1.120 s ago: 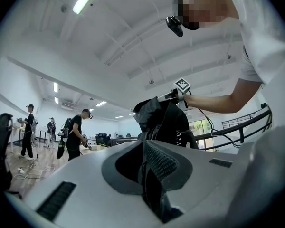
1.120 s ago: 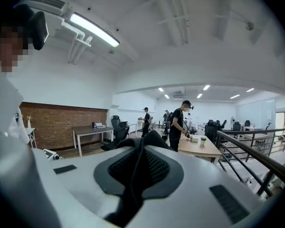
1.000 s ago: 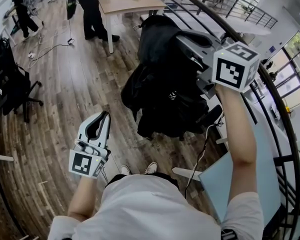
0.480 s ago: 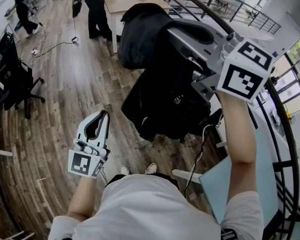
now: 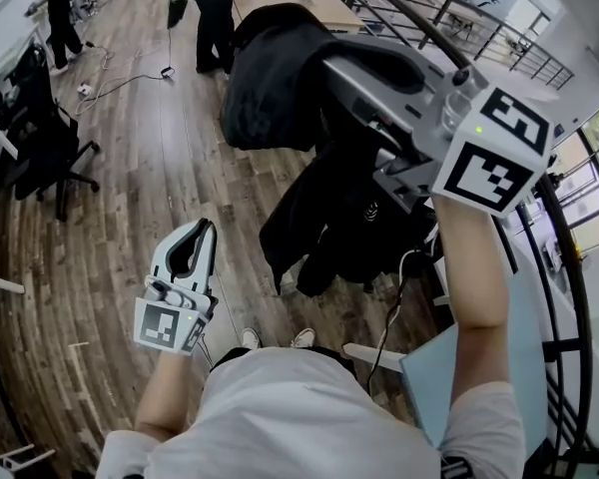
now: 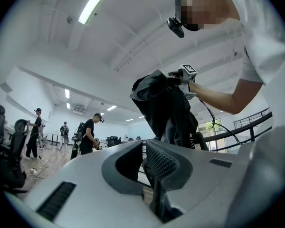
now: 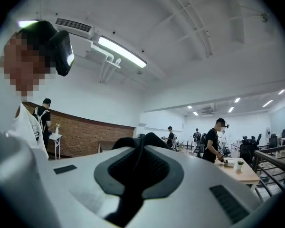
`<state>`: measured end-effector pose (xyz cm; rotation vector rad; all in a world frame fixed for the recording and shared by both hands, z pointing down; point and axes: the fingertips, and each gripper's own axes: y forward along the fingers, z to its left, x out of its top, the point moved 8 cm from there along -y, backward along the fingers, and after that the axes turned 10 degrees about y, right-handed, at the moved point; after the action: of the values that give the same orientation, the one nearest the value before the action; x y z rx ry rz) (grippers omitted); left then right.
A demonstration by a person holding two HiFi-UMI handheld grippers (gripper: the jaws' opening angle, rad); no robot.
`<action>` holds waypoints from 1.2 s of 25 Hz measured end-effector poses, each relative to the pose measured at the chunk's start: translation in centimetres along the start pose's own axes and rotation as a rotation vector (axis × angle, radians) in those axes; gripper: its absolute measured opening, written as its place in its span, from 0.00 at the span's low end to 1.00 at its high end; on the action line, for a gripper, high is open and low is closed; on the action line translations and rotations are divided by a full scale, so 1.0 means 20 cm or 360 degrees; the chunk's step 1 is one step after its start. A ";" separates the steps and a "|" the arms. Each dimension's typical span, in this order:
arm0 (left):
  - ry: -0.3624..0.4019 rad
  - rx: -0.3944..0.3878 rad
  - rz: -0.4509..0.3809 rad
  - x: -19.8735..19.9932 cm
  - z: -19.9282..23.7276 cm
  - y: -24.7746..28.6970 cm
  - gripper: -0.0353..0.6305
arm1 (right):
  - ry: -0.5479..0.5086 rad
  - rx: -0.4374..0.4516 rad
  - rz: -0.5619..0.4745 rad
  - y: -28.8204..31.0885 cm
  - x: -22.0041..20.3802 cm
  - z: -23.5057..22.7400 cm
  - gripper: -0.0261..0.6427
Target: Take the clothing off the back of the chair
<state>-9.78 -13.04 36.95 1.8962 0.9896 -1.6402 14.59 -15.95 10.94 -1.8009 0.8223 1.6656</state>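
Long white ceiling light strips (image 7: 122, 52) give bright, even light; in the left gripper view one glares to plain white. Washed-out daylight enters through tall glass windows (image 5: 597, 118). The brown wooden plank floor (image 5: 130, 188) shows soft sheen and faint shadows. The black fabric jacket (image 5: 280, 78) reads almost featureless. Every view bends at its edges. My right tool (image 7: 141, 144) looks soft near its lens.

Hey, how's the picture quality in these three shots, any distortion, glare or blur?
Head view: strong fisheye, the railing bows into a curve; the black jacket shows little detail. Left gripper view: dark rounded corners, the ceiling light strip blows out. Right gripper view: the tube light glares, the right tool looks soft near the lens.
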 end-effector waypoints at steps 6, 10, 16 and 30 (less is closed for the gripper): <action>0.0010 0.0049 0.0011 -0.01 0.05 -0.09 0.12 | -0.0013 0.0095 -0.0032 0.10 0.00 0.10 0.09; 0.0013 0.0084 0.0007 -0.01 0.09 -0.16 0.12 | -0.0009 0.0134 -0.0038 0.18 -0.01 0.17 0.09; 0.0019 0.0155 0.0015 -0.01 0.14 -0.28 0.12 | -0.0011 0.0216 -0.0035 0.29 -0.04 0.27 0.09; 0.0049 0.0331 0.0048 0.00 0.25 -0.52 0.12 | 0.0022 0.0388 -0.0070 0.54 -0.07 0.42 0.09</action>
<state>-20.84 -10.00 37.12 2.0650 0.8248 -1.7599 0.88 -16.67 11.73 -1.6517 0.9410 1.4578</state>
